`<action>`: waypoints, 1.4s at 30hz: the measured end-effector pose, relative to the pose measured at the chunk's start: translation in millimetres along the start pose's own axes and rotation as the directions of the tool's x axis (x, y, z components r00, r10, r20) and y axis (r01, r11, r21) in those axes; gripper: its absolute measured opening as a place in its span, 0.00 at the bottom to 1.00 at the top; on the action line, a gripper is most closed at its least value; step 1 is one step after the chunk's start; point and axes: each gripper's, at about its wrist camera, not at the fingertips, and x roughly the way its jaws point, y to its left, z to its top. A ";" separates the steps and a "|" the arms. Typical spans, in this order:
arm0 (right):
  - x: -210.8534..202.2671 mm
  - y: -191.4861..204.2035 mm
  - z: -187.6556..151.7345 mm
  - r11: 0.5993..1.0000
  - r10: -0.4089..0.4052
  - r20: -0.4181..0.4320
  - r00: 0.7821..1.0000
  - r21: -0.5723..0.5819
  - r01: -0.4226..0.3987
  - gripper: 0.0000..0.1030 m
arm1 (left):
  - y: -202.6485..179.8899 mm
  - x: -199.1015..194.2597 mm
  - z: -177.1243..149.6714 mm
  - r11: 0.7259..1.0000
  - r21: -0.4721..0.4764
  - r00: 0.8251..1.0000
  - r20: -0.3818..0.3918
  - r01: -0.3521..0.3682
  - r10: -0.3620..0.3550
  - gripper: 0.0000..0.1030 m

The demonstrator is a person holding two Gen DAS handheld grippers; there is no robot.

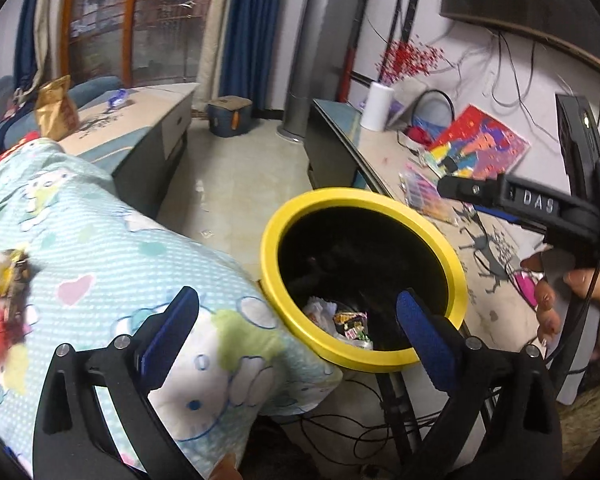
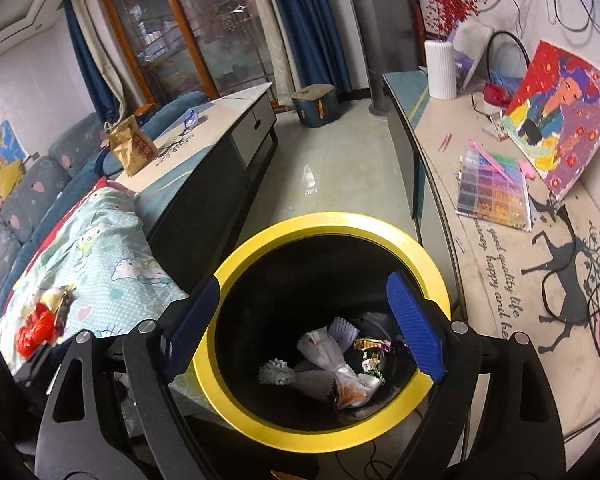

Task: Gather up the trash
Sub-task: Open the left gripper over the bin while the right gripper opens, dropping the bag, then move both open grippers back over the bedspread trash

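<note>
The trash (image 2: pixel 340 364), crumpled wrappers and white paper cups, lies at the bottom of the yellow-rimmed bin (image 2: pixel 432 268), which stands between the patterned bedspread (image 2: pixel 108 248) and the long worktop (image 2: pixel 500 280). Both the left gripper (image 1: pixel 300 320) and right gripper (image 2: pixel 304 320) hang over the bin with their fingers released and nothing between them. More litter (image 2: pixel 40 324) lies on the bedspread beside the bin, so the sensible move is to lift clear of the rim before swinging over to it.
</note>
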 end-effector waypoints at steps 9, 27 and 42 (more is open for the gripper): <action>-6.7 24.8 -1.3 0.998 0.034 0.017 0.999 -0.047 -0.033 0.76 | 25.0 -40.4 5.3 0.995 -0.064 0.993 0.081 -0.077 0.082 0.94; -24.9 85.7 -12.2 0.978 0.142 0.032 0.989 -0.156 -0.135 0.77 | 84.1 -98.5 7.9 0.959 -0.210 0.960 0.165 -0.192 0.228 0.94; -33.2 142.8 -32.3 0.937 0.247 -0.019 0.969 -0.249 -0.244 0.77 | 130.2 -128.4 -7.7 0.912 -0.317 0.930 0.169 -0.261 0.325 0.94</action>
